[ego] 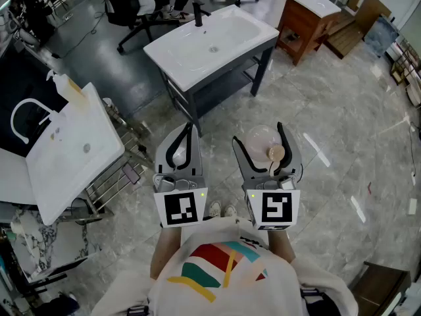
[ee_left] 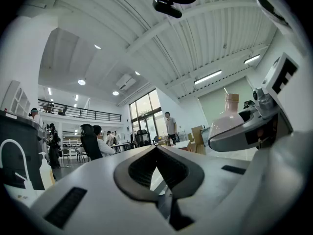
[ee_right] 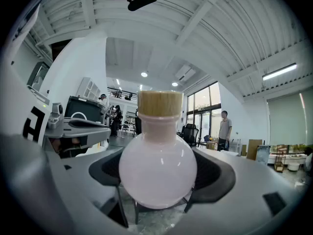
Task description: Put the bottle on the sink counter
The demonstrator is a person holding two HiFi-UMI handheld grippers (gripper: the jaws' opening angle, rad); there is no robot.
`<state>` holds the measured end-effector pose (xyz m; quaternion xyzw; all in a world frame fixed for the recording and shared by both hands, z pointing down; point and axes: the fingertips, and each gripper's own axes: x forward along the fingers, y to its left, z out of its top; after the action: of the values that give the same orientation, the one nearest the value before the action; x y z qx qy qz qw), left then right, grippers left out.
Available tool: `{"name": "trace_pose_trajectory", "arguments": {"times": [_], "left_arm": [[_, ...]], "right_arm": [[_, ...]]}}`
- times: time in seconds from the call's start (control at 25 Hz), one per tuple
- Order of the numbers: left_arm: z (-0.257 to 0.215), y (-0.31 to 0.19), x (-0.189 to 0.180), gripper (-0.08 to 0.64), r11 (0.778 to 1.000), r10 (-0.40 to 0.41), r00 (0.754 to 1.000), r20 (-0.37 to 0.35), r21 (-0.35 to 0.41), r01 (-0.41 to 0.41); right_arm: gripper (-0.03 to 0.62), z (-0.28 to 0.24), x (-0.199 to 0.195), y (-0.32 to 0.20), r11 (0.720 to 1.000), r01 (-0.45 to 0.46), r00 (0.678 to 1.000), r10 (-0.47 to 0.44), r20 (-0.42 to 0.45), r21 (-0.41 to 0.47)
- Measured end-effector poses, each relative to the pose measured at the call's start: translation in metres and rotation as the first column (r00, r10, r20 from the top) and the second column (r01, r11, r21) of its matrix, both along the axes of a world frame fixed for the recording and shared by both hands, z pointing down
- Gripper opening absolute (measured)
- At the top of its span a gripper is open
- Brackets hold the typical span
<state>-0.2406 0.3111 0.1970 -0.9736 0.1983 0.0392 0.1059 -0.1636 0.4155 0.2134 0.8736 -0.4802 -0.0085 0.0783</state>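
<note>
Between the spread jaws of the right gripper [ego: 258, 134] sits the bottle [ego: 259, 139], a round pink flask with a pale wooden cap [ee_right: 159, 103]. It is held upright by its widest part, out over the grey floor [ego: 329, 110] and well short of the near corner of the sink counter [ego: 164, 55]. The pads meet only the two sides of a smooth ball, so the grip looks thin. A jolt or a tilt of the wrist could let the flask roll or drop to the hard floor. The basin fills most of the counter, leaving narrow flat strips along its edges and a black faucet [ego: 198, 13] at the far edge. Set down too close to the bowl, the bottle may slide in; set too near the front edge, it may tip off. The left gripper [ego: 189, 131] has its jaws pressed together on nothing and stands just beside the right one, so it could knock the flask. Another white sink [ego: 72, 143] at the left and a wooden vanity [ego: 306, 18] far off could be mistaken for the target.
</note>
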Motion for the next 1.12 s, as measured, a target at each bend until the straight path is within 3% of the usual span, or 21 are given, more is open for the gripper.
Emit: {"name": "trace_pose_trajectory", "arguments": {"times": [0.16, 0.76, 0.88, 1.12], "left_arm": [[0.001, -0.003, -0.007, 0.017, 1.0, -0.006, 1.0, 0.028, 0.019, 0.005], [0.001, -0.016, -0.003, 0.018, 1.0, 0.028, 1.0, 0.013, -0.001, -0.028], [0.004, -0.017, -0.005, 0.018, 0.999, 0.035, 0.999, 0.019, -0.004, -0.035], [0.004, -0.017, 0.003, 0.018, 1.0, 0.018, 0.999, 0.028, -0.006, -0.018]], "right_arm": [[0.396, 0.006, -0.005, 0.0, 1.0, 0.01, 1.0, -0.01, 0.016, -0.003], [0.396, 0.001, -0.005, -0.007, 1.0, -0.012, 0.999, 0.013, -0.03, 0.021], [0.394, 0.004, -0.006, -0.008, 1.0, -0.018, 1.0, 0.018, 0.002, 0.01], [0.394, 0.007, 0.001, -0.015, 1.0, 0.017, 1.0, -0.017, -0.005, 0.012]]}}
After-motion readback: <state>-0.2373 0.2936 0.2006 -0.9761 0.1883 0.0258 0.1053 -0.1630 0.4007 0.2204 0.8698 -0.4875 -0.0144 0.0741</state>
